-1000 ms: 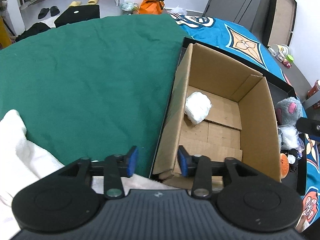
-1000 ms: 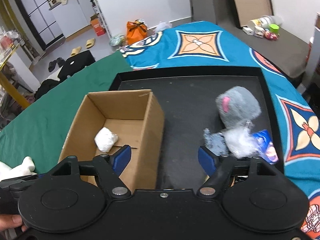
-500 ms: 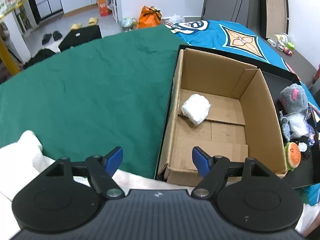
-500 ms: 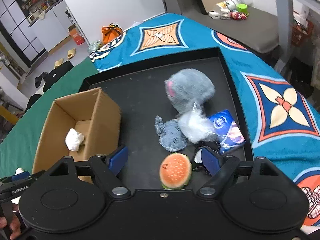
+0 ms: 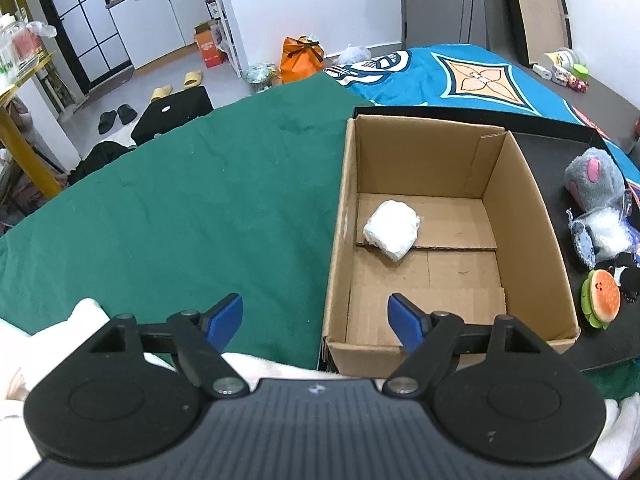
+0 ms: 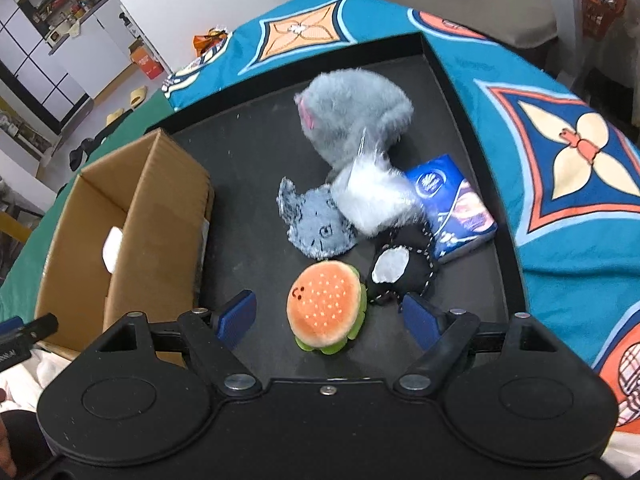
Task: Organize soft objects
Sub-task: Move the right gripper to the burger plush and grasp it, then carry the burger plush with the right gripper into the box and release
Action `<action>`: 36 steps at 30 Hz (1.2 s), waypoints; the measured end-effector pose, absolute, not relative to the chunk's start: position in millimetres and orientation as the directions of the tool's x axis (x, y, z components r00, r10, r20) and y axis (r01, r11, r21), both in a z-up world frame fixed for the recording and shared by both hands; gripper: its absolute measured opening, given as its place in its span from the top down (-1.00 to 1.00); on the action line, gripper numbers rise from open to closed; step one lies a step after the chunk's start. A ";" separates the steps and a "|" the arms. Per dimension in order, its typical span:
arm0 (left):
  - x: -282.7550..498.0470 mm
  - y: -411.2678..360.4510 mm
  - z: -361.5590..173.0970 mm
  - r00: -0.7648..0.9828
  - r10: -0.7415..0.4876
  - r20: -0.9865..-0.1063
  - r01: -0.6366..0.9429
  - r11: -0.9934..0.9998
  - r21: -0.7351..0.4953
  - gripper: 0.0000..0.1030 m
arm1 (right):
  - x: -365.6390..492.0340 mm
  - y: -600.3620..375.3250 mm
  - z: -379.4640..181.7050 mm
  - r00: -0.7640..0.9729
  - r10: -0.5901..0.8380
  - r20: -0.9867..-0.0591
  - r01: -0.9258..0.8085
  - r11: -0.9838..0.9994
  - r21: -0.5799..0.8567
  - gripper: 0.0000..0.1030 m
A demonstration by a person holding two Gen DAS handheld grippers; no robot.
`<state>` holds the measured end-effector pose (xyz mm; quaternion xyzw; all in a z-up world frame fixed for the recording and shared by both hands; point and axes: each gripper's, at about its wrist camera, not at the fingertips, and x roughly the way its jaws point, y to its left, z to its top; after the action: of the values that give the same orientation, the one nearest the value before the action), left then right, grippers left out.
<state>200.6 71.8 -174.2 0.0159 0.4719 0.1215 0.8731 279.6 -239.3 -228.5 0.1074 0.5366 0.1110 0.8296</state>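
Since a second ago, the right gripper (image 6: 330,316) has dropped toward the burger plush (image 6: 325,306), jaws apart around it without touching. Left gripper (image 5: 316,322) jaws are opening, empty, near the cardboard box (image 5: 520,184) holding a white bundle (image 5: 393,229).

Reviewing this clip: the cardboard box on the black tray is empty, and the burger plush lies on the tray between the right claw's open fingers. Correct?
Not quite. The cardboard box is not empty: the left wrist view shows a white wrapped bundle on its floor. The rest holds: the burger plush lies on the black tray between the right claw's open fingers.
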 end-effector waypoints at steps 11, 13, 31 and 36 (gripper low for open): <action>214.6 54.3 -177.4 0.481 0.265 -0.836 -0.147 0.964 0.220 -0.54 | 289.2 -231.7 -248.1 0.395 0.283 -0.874 -0.097 0.959 0.267 -0.54; 217.1 51.9 -178.4 0.472 0.273 -0.838 -0.142 0.962 0.233 -0.54 | 291.7 -234.5 -250.6 0.391 0.291 -0.873 -0.090 0.956 0.278 -0.54; 229.3 54.3 -162.3 0.474 0.295 -0.830 -0.085 0.953 0.290 -0.54 | 280.1 -233.9 -240.5 0.377 0.341 -0.861 -0.175 0.939 0.295 0.23; 225.8 57.0 -160.1 0.481 0.286 -0.829 -0.068 0.955 0.290 -0.54 | 279.1 -232.4 -232.1 0.396 0.328 -0.858 -0.175 0.944 0.281 0.23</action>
<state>225.8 57.0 -160.1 0.1092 0.4990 0.1034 0.8534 279.1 -232.4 -232.1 0.0728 0.5284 0.1511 0.8322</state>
